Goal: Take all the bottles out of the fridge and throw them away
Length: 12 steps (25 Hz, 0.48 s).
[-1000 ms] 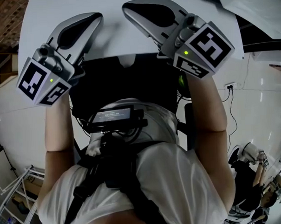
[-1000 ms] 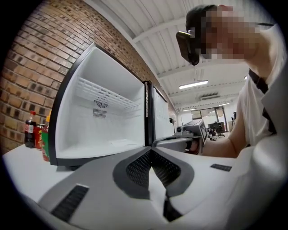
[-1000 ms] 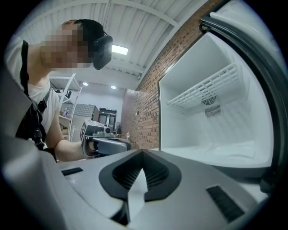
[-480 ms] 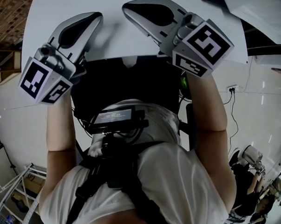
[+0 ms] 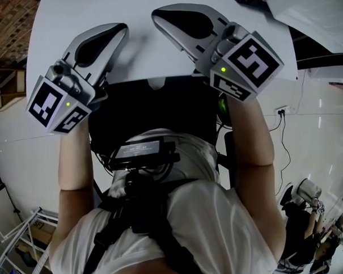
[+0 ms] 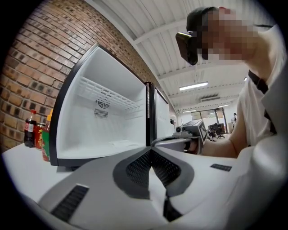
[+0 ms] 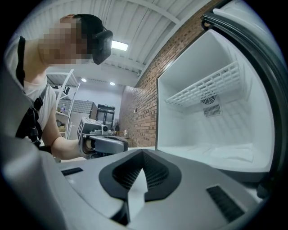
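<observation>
Facing a small white fridge point(image 6: 103, 117) with its door swung open, standing on a flat white tabletop point(image 5: 142, 49) against a red brick wall point(image 6: 31, 58). The fridge fills 10 o'clock in the left gripper view and 3 o'clock in the right gripper view, with a white wire shelf point(image 7: 202, 90) high inside it.

A person in a white shirt point(image 5: 220, 216) holds both tools over the table's near edge, side by side and apart. In the head view the grey left gripper point(image 5: 119, 29) is at 11 o'clock and the grey right gripper point(image 5: 156, 14) at 12 o'clock. The left claw has its jaws pinched tip to tip with nothing between them. The right claw is the same, fully closed and holding nothing.

A small cluster of plastic bottles point(image 6: 38, 132) stands on the table at 9 o'clock in the left gripper view. They are outside the fridge, just beside its left wall and in front of the bricks. The leftmost is dark with a red cap.
</observation>
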Motion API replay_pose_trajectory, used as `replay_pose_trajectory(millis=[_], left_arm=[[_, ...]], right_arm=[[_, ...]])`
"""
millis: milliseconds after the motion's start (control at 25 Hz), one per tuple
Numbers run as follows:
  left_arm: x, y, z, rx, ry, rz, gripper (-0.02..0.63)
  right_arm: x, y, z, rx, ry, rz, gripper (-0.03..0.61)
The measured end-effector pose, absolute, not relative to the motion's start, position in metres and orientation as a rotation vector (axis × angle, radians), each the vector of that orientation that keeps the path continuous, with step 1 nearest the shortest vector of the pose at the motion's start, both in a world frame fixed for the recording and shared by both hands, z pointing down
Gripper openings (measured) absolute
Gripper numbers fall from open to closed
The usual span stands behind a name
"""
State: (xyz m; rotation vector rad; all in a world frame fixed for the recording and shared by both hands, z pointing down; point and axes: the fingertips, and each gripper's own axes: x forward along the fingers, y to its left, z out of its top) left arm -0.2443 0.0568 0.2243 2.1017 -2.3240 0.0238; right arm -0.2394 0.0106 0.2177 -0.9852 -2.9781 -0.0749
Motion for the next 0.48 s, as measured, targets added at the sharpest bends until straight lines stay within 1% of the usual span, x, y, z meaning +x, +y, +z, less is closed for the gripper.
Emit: replay_pose_trajectory(millis=[120, 320, 480], left_arm=[[-0.246, 0.056, 0.226, 2.106, -2.33, 0.029, 0.011], [-0.255, 0.051, 0.224, 2.137, -2.339, 0.062, 0.011], [-0.262, 0.045, 0.222, 2.154, -2.323, 0.078, 0.011]], right_arm=[[-0.243, 0.007, 0.22, -0.954, -2.978, -0.123, 0.0], [-0.261, -0.005, 0.228, -0.855, -2.901, -0.376, 0.0], [-0.286, -0.036, 0.233, -0.636, -2.803, -0.58, 0.014]])
